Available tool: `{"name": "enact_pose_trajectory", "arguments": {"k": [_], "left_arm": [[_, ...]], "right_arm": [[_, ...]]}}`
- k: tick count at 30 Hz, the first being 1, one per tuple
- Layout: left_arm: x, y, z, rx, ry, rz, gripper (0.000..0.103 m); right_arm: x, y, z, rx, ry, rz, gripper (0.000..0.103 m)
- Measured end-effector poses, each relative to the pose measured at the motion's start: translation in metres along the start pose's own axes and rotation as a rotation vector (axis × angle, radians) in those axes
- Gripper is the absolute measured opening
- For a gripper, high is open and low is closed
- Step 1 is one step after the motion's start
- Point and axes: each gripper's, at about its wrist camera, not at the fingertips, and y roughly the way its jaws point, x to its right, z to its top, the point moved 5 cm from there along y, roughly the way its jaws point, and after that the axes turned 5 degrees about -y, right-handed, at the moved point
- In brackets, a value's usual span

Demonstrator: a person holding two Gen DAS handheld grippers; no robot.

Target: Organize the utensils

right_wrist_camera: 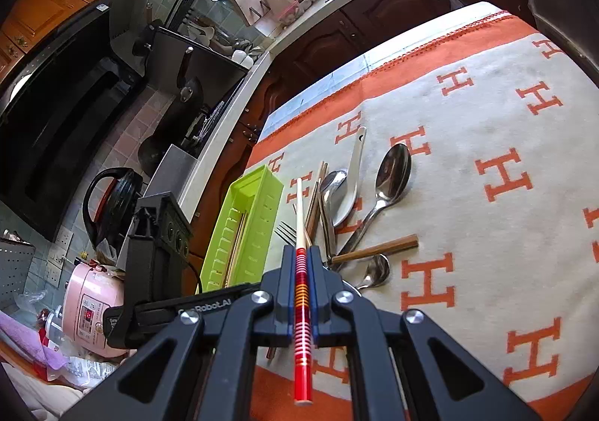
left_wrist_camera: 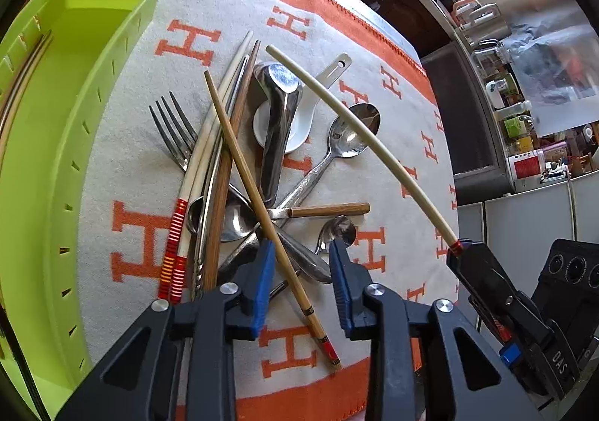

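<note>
Two claws over a heap of cutlery on my cloth-covered table.

Largest first: I see the cream and orange H-patterned cloth (left_wrist_camera: 209,1) spread over the table, then the lime green slotted tray (left_wrist_camera: 75,91) along its left side, with a thin stick or two lying inside. Beside the tray sits the utensil pile (left_wrist_camera: 262,158): a fork, steel spoons, a white ceramic soup spoon, a wood-handled piece and several chopsticks, all crossing one another. My right claw (right_wrist_camera: 301,293) is clamped tight on a cream chopstick (right_wrist_camera: 298,211) by its red-banded end, holding it raised above the pile. My left claw (left_wrist_camera: 301,252) has its blue pads apart, straddling a tan bamboo chopstick (left_wrist_camera: 243,162) that rests on the pile; the left pad is just beside it, and I cannot tell if it touches.
</note>
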Motion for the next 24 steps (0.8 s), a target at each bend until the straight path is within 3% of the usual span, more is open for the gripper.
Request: {"name": "enact_pose_trajectory", "arguments": {"k": [2, 4, 13, 24], "left_arm": [[0.001, 0.008, -0.001, -0.007, 0.004, 0.016, 0.013], [0.001, 0.013, -0.002, -0.008, 0.008, 0.024, 0.008], [0.004, 0.017, -0.002, 0.029, 0.026, 0.02, 0.006], [0.017, -0.047, -0.009, 0.114, 0.16, 0.046, 0.004]], "right_arm": [[0.002, -0.001, 0.0, 0.004, 0.005, 0.001, 0.005], [0.004, -0.002, 0.0, 0.007, 0.011, 0.001, 0.005], [0.005, -0.003, -0.001, 0.016, 0.003, -0.01, 0.005], [-0.024, -0.009, 0.003, 0.074, -0.127, -0.084, 0.005]]}}
